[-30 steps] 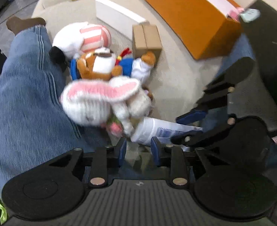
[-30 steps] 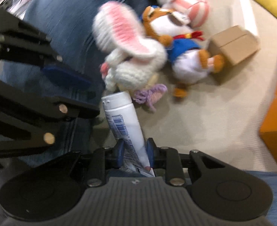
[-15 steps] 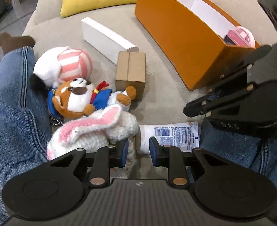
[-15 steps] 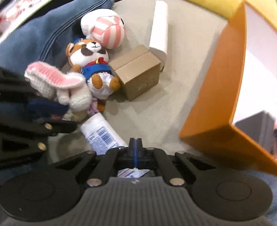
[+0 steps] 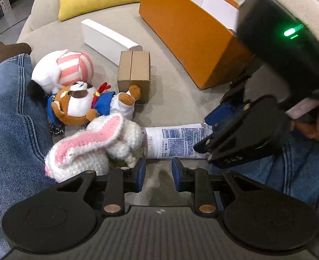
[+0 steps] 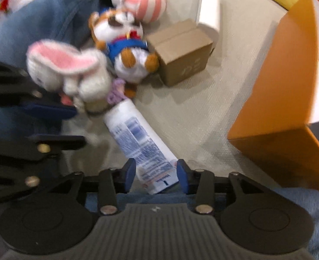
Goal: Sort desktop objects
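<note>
The right claw (image 6: pixel 156 174) has just been opening, its jaws loosely straddling the white tube's (image 6: pixel 137 138) flat crimped end; the tube looks light, soft and squeezable, best pinched there. The left claw (image 5: pixel 158 174) is narrow, empty.

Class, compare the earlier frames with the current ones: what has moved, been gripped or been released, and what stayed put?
The right gripper has just been opening; the white tube's flat end lies between its pads, apparently unpressed. The crochet bunny has dropped from mid-air onto the cushion. The left gripper remains empty. The cardboard box and orange box stayed put.
</note>
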A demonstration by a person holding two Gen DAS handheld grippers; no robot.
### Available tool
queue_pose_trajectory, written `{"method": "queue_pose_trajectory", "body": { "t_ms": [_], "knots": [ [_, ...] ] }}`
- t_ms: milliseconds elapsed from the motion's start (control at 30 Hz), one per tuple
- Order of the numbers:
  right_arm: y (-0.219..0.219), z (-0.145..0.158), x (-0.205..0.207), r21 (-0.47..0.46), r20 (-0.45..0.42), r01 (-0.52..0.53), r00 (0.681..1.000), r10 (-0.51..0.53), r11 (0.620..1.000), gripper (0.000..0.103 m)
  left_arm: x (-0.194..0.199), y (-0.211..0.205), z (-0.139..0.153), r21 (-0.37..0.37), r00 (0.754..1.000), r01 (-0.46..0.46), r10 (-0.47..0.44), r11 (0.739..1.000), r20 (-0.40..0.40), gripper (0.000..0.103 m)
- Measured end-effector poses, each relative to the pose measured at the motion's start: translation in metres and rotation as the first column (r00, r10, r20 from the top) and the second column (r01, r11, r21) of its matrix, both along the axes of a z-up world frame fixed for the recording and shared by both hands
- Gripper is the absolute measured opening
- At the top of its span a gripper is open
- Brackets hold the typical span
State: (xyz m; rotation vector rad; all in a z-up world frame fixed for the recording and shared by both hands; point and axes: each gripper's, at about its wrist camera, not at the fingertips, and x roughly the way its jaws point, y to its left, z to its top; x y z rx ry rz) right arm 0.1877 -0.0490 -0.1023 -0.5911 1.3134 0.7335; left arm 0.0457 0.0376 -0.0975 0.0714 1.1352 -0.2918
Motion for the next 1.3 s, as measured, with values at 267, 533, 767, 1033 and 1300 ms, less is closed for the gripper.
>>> {"method": "queue_pose_trajectory", "body": {
  "t_ms": [267,533,767,1033,1300],
  "knots": [
    [0.015,-0.027,0.007,-0.129,-0.026,-0.016,1.000,0.012,0.992,0.056,-0.002,0.001,-0.001,-0.001,1.000,-0.004,0.004,1.000,0.007,0.029],
    [0.008,-0.017,-0.003,-0.120,0.026,-0.013,1.000,0.016,0.993,0.000,-0.008,0.003,0.003,0.002,0.999,-0.012,0.012,1.000,0.030,0.029],
    [-0.020,0.027,-0.002,0.086,0.005,0.075,0.997,-0.076,0.994,0.000,-0.013,0.003,0.014,0.017,0.997,-0.011,0.010,1.000,0.072,0.029],
    [-0.055,0.082,0.007,0.269,0.009,0.207,0.976,-0.217,0.941,0.000,-0.009,0.000,0.026,0.011,0.994,-0.005,0.004,1.000,0.112,0.029],
    [-0.023,0.035,0.013,0.140,-0.071,0.103,0.993,-0.093,0.985,0.021,-0.009,-0.002,0.007,0.024,0.998,0.033,-0.034,0.999,0.053,0.029]
  ]
}}
